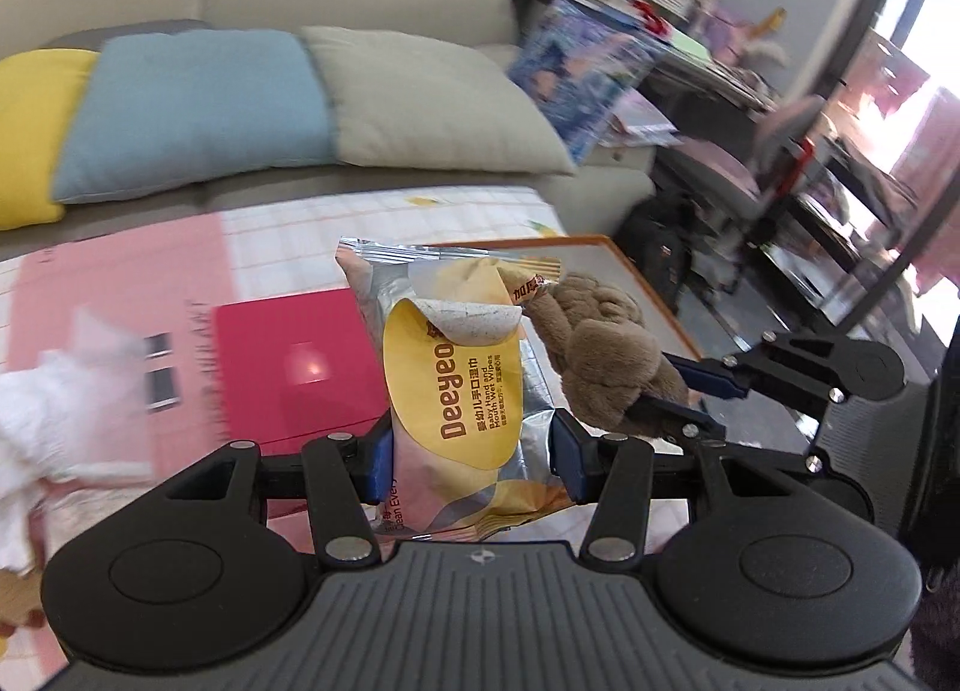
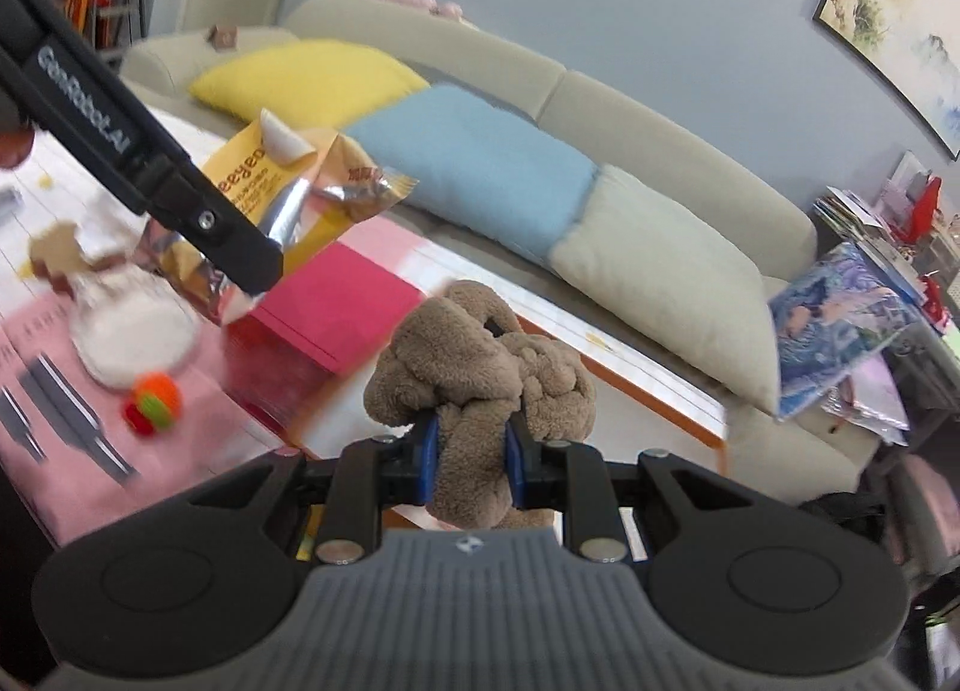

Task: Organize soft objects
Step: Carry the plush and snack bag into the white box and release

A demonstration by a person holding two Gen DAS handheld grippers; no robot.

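We've got both hands loaded above the pink box — left gripper jaws half-open, pinching the wipes pack, right gripper jaws nearly closed on the brown plush. Neither's put away yet — white plush left beside the box.

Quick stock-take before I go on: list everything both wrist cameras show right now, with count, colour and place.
wet wipes pack: 1, yellow and silver, in left gripper
plush toy: 1, brown, in right gripper
red box: 1, on table
white soft item: 1, on pink mat
ball: 1, orange, green, red, on mat
cushions: 3, yellow, blue, beige, on sofa
sofa: 1, beige, behind table
paintings: 2, on wall
left gripper: shut on pack
right gripper: shut on toy
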